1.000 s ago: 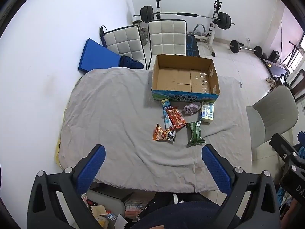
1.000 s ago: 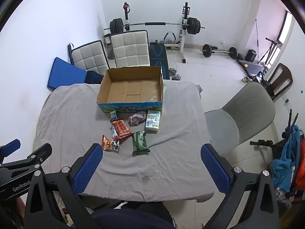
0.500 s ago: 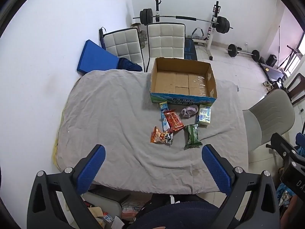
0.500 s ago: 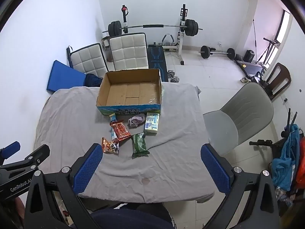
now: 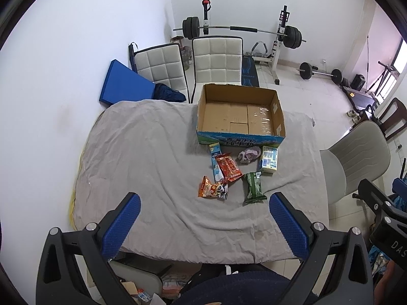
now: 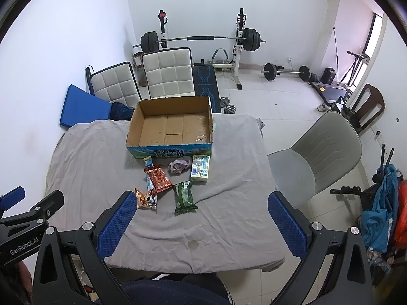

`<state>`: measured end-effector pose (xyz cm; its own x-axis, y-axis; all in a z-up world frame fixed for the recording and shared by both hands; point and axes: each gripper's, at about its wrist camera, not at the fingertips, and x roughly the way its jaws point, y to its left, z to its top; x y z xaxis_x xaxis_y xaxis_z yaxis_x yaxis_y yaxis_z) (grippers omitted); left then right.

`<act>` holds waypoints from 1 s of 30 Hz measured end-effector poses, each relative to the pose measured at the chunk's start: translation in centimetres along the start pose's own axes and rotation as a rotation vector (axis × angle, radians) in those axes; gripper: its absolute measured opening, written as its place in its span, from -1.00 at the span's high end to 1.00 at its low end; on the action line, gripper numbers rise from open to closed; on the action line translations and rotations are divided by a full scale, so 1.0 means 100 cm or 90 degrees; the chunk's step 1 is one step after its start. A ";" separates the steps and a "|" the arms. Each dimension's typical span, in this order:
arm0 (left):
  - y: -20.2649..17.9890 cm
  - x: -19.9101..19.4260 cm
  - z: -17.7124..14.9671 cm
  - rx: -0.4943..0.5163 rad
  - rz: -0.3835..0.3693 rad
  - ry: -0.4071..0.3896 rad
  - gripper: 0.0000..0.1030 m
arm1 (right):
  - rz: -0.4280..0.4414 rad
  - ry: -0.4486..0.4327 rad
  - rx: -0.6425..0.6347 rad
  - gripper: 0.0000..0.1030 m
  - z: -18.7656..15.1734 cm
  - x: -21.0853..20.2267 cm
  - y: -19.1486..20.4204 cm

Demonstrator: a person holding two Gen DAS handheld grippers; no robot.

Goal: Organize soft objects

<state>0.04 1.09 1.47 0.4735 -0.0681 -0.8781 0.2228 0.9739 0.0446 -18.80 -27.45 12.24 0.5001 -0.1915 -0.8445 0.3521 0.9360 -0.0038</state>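
An empty cardboard box [image 5: 240, 117] [image 6: 173, 127] stands at the far side of a table under a grey cloth [image 5: 152, 165] [image 6: 229, 203]. In front of it lie a red snack bag [image 5: 229, 167] [image 6: 159, 178], an orange snack bag [image 5: 212, 190] [image 6: 145, 199], a green snack bag [image 5: 253, 188] [image 6: 183, 197], a slim blue carton [image 5: 215, 161], a white-blue carton [image 5: 269, 158] [image 6: 200, 167] and a crumpled pinkish cloth [image 5: 249, 154] [image 6: 179, 165]. My left gripper [image 5: 203, 225] and right gripper [image 6: 201, 225] hang open and empty, high above the table's near edge.
Two white padded chairs [image 5: 216, 61] and a blue mat [image 5: 124, 84] stand behind the table. A grey chair [image 6: 320, 152] sits at its right. A barbell rack [image 6: 201, 40] and weights fill the back of the room. A white wall runs along the left.
Both grippers have risen and drawn back a little, so the table and box look smaller and lower in the views. Nothing on the table has moved.
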 end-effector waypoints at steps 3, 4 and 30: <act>0.000 0.000 0.002 0.001 -0.002 0.000 -1.00 | 0.000 0.000 0.003 -1.00 0.001 0.001 -0.002; -0.001 0.000 0.003 0.001 -0.003 0.000 -1.00 | 0.000 0.001 0.004 -1.00 0.001 0.002 -0.002; -0.006 0.001 0.007 -0.005 -0.020 -0.006 -1.00 | -0.013 -0.006 0.013 -1.00 0.005 -0.001 -0.009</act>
<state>0.53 0.32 1.69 0.4738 -0.1005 -0.8749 0.2313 0.9728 0.0135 -18.78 -28.47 12.64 0.4997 -0.2137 -0.8394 0.3780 0.9258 -0.0107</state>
